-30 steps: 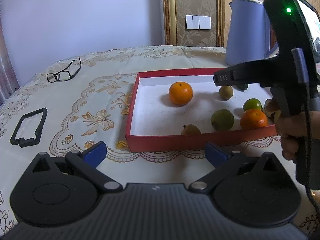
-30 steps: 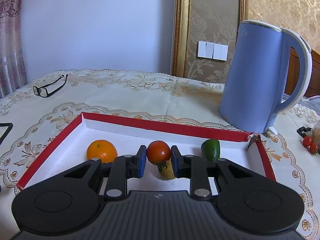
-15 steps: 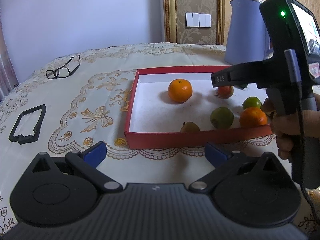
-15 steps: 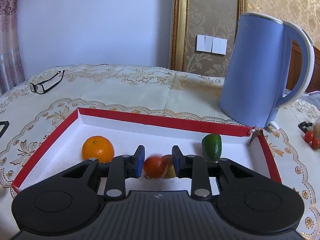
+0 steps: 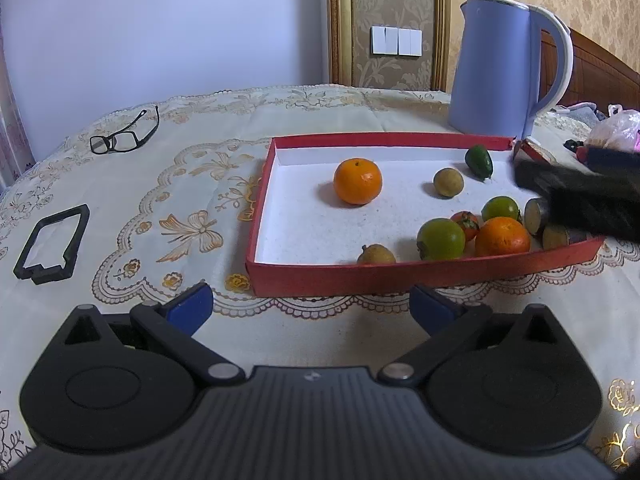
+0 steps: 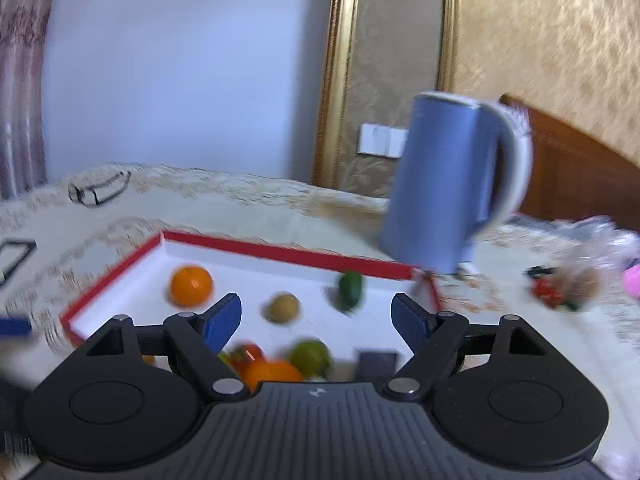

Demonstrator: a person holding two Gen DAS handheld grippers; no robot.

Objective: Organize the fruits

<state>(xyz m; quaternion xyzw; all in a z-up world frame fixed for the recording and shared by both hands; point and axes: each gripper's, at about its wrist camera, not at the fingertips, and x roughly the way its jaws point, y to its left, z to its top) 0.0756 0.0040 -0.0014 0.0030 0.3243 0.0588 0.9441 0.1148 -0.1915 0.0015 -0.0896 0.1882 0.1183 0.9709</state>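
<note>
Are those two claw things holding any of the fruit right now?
No. The left gripper and right gripper both stand open with nothing between their fingers; the fruit lies loose in the red tray.

From my station the left wrist feed came through sharp and evenly lit by soft daylight, with the orange (image 5: 357, 181) casting a faint shadow to its lower left on the white floor of the red tray (image 5: 420, 278), and only the dark shape at the right edge (image 5: 580, 200) smeared. The right wrist feed was badly motion-blurred: the blue kettle (image 6: 444, 188), the glasses (image 6: 98, 192) and the fruit all streaked, while the right gripper (image 6: 316, 316) itself stayed crisp. Both pictures bowed strongly toward their edges, and the corners fell dark.
</note>
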